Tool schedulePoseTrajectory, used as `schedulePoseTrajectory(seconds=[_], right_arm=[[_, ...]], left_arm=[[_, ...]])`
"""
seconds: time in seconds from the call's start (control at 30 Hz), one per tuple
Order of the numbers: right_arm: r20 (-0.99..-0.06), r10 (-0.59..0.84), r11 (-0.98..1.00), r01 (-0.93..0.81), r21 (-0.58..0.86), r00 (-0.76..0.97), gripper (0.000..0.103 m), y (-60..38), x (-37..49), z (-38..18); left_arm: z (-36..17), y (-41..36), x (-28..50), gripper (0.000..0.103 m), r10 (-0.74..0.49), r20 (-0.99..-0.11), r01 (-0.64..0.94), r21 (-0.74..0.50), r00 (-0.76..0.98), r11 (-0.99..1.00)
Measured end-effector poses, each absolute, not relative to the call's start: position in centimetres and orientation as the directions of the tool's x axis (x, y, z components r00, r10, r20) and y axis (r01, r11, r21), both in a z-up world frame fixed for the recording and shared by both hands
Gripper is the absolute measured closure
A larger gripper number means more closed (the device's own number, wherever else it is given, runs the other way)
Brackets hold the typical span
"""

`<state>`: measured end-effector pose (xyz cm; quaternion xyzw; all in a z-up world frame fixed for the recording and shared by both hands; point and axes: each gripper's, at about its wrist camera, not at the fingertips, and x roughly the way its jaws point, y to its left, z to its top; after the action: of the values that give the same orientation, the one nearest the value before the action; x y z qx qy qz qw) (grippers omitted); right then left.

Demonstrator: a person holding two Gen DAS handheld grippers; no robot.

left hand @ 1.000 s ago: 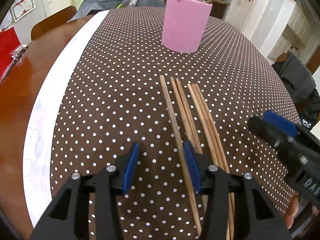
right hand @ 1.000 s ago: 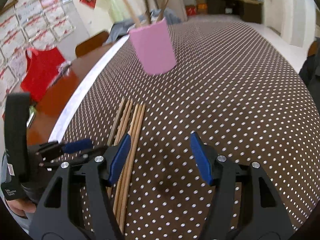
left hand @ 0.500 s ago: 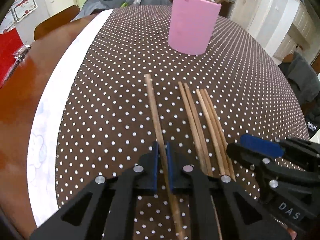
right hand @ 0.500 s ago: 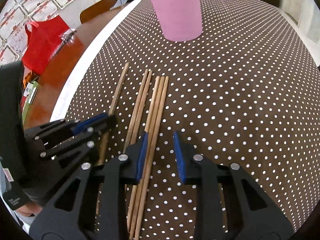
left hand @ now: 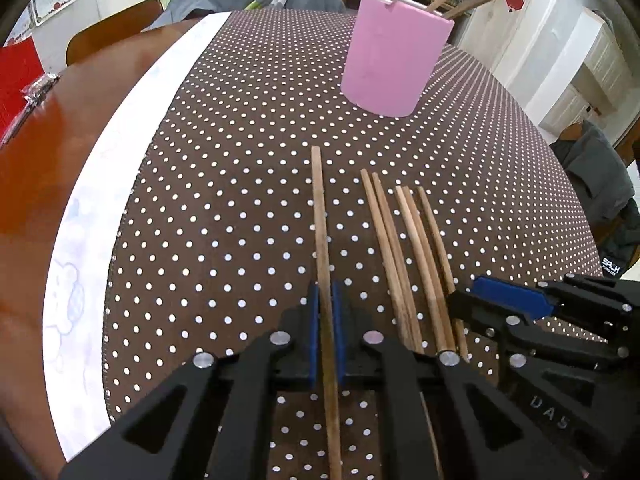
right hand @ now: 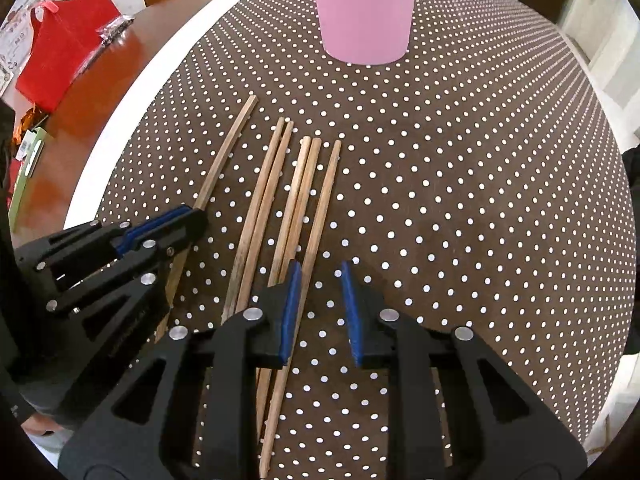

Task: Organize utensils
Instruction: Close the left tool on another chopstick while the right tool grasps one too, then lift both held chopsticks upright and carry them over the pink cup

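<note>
The left claw (left hand: 325,332) is clamped on the leftmost chopstick (left hand: 320,216), which sits apart from the others, so it can come away alone. The right claw (right hand: 318,312) is closing, narrow but not yet gripping, around the rightmost chopstick (right hand: 326,184) of the five remaining (right hand: 280,188), which seems to rest against its left pad. The sticks lie lengthwise on the dotted table (right hand: 460,184), pointing at the pink holder (left hand: 394,52) beyond, probably their destination
</note>
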<state>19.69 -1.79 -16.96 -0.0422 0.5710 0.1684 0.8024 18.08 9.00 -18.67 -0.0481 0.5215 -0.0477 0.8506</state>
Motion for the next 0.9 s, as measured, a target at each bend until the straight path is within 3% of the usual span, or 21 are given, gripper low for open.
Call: schedulePoseTrajectory(seconds=[0.17,0.27,0.57,0.77,0.9], right_arm=[[-0.946,0.142,0.939,-0.343,0.035,0.292,0.082,0.1,20.0,-17.3],[-0.946,0.127,0.939,-0.344,0.018,0.297,0.093,0.7,20.5,-17.4],[-0.906,0.233,0.942,-0.313,0.12,0.352,0.097,-1.9,20.8,-17.3],[-0.811,0.366,0.92,-0.306,0.244,0.455,0.097,-4.5,20.0,-14.3],[-0.691,0.447,0.893,-0.337,0.299,0.569,0.097,-6.2,18.4,-11.1]], left_arm=[[-18.6,8.7,18.3,0.096,-0.114,-0.887,0.026,-0.115,0.447,0.993],[-18.7,8.8,18.2,0.096,-0.122,-0.883,0.025,-0.124,0.452,0.992],[-17.5,9.8,17.7,0.097,-0.19,-0.847,0.029,-0.202,0.497,0.979],[-14.7,10.4,16.5,0.097,-0.241,-0.774,0.058,-0.256,0.586,0.965],[-12.1,10.4,15.4,0.097,-0.273,-0.684,0.092,-0.289,0.677,0.953]])
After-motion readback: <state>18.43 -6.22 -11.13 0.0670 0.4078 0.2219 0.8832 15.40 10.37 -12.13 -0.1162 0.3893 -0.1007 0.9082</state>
